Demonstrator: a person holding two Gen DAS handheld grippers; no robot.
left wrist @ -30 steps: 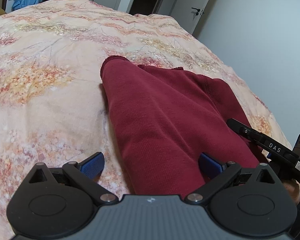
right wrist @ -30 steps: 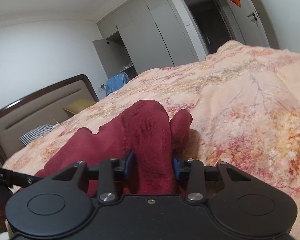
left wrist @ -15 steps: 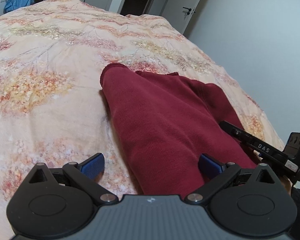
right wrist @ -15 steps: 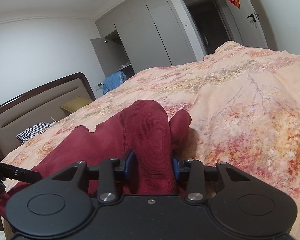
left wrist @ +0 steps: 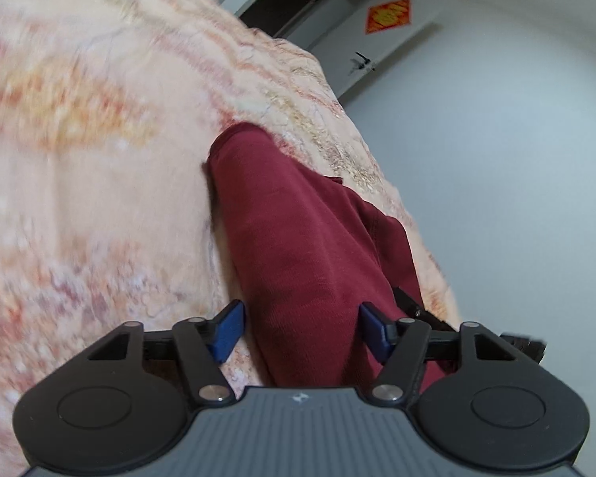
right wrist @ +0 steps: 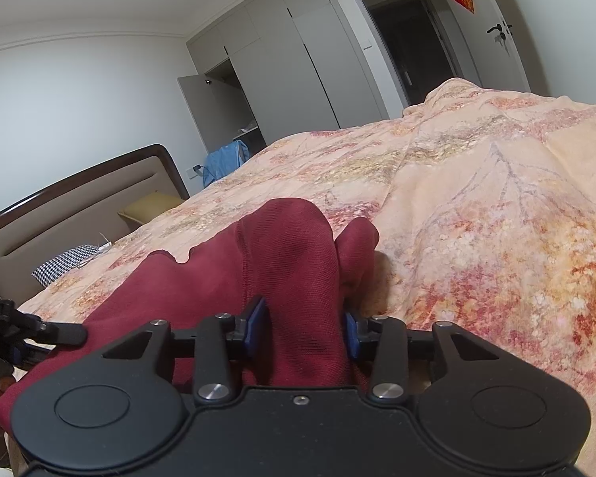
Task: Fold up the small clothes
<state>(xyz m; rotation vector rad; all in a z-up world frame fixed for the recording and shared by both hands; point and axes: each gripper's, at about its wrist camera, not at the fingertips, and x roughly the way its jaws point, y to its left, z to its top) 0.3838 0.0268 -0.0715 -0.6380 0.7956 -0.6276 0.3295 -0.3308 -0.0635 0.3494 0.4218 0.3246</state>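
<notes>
A dark red garment lies on the bed, close to the bed's near edge and side edge, on a peach flowered cover. It looks partly folded already, with a long thick fold running away toward the middle of the bed.

The right tool is clamped on a bunched-up fold of the red cloth; both blue pads press into it, and the cloth humps up in front of them. The left tool has its two sides apart. They have just been closing in, and the edge of the red fold sits between them. The right blue pad is at the cloth, but the left blue pad is over the bed cover with a gap, so the left tool is not gripping yet. That view is smeared, so I can't be sure how close the cloth is.

I think the step now is for the left tool to grab its side of the garment. To do that well, it should slide over so the cloth edge is right in the middle, and pinch only the red cloth, not the bed cover under it. Grab all the layers together. Then both tools should lift and move evenly, so the fold stays straight and does not twist.
</notes>
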